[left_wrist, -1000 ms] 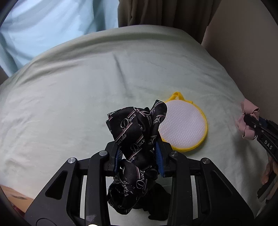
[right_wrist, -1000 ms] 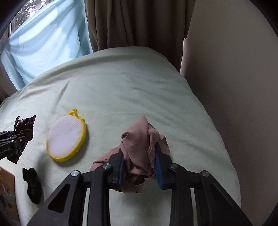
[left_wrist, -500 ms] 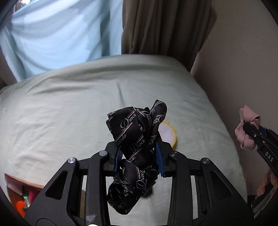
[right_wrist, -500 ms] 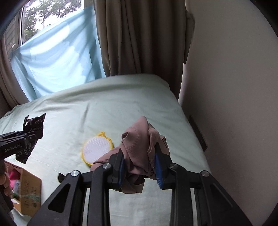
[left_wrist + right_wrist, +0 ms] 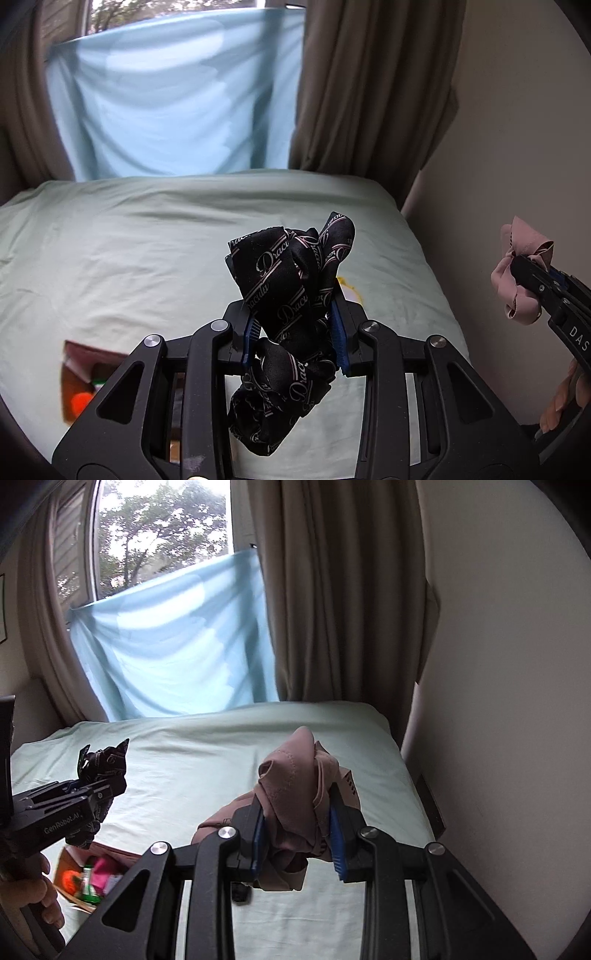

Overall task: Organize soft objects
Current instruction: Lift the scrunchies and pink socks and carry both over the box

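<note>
My left gripper (image 5: pixel 294 328) is shut on a black printed cloth (image 5: pixel 291 295) and holds it well above the bed. It also shows at the left of the right wrist view (image 5: pixel 99 779). My right gripper (image 5: pixel 295 834) is shut on a dusty pink cloth (image 5: pixel 299 801), also held above the bed. That cloth shows at the right edge of the left wrist view (image 5: pixel 517 273). A sliver of the yellow-rimmed white mesh pad (image 5: pixel 347 286) on the sheet peeks out behind the black cloth.
A pale green bed (image 5: pixel 129 258) fills the lower view. A cardboard box (image 5: pixel 92 875) with colourful items sits at its near left, also in the left wrist view (image 5: pixel 79 384). A small black item (image 5: pixel 240 891) lies on the sheet. Curtains (image 5: pixel 332 590), window and wall (image 5: pixel 498 701) stand behind.
Both grippers have risen and pulled back from the bed with their cloths. The mesh pad has shrunk from view and the box and window have come into view.
</note>
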`<action>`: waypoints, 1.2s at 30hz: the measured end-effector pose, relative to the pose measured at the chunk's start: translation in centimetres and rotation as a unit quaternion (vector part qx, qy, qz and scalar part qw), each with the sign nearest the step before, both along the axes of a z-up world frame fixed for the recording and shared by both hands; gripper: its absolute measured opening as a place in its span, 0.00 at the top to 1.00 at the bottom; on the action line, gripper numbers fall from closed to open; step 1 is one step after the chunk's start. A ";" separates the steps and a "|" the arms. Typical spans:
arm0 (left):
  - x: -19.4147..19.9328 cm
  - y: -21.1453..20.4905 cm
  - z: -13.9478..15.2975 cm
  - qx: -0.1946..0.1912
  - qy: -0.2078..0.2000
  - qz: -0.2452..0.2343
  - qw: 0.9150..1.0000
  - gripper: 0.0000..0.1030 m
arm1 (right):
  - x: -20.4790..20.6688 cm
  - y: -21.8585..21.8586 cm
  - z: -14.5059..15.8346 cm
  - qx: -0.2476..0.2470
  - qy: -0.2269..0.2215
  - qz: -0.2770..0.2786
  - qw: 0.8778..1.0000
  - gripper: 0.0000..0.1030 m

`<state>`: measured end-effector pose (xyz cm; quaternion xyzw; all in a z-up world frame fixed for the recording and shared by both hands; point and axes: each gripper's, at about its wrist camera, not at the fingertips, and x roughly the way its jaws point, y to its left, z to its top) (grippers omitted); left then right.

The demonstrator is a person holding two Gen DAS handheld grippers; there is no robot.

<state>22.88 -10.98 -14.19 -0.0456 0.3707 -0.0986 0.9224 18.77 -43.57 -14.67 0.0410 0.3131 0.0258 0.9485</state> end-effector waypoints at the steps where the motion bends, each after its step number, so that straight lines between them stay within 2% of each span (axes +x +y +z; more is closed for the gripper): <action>1: -0.7 1.0 0.6 -0.002 -0.001 0.007 1.000 0.71 | -0.5 0.7 0.9 0.002 -0.005 0.006 1.000 0.74; 6: -4.1 6.7 1.6 -0.001 0.003 0.040 0.999 0.71 | -2.6 5.3 3.8 0.015 -0.008 0.049 0.999 0.74; 14: -6.8 17.4 0.2 0.011 0.028 0.079 0.996 0.71 | -4.3 14.9 4.2 0.047 0.018 0.125 0.991 0.74; 18: -6.9 22.4 -1.1 0.016 0.045 0.090 0.995 0.71 | -4.5 20.0 3.3 0.068 0.049 0.144 0.986 0.74; 24: -6.1 28.1 -4.1 0.018 0.075 0.087 0.993 0.71 | -3.7 27.0 0.7 0.070 0.093 0.158 0.981 0.74; 29: -4.9 30.9 -7.3 0.022 0.107 0.064 0.992 0.71 | -3.0 31.5 -2.2 0.068 0.131 0.146 0.978 0.74; 36: -2.3 32.6 -13.2 0.027 0.166 0.024 0.986 0.71 | -1.8 34.9 -6.4 0.057 0.180 0.114 0.975 0.74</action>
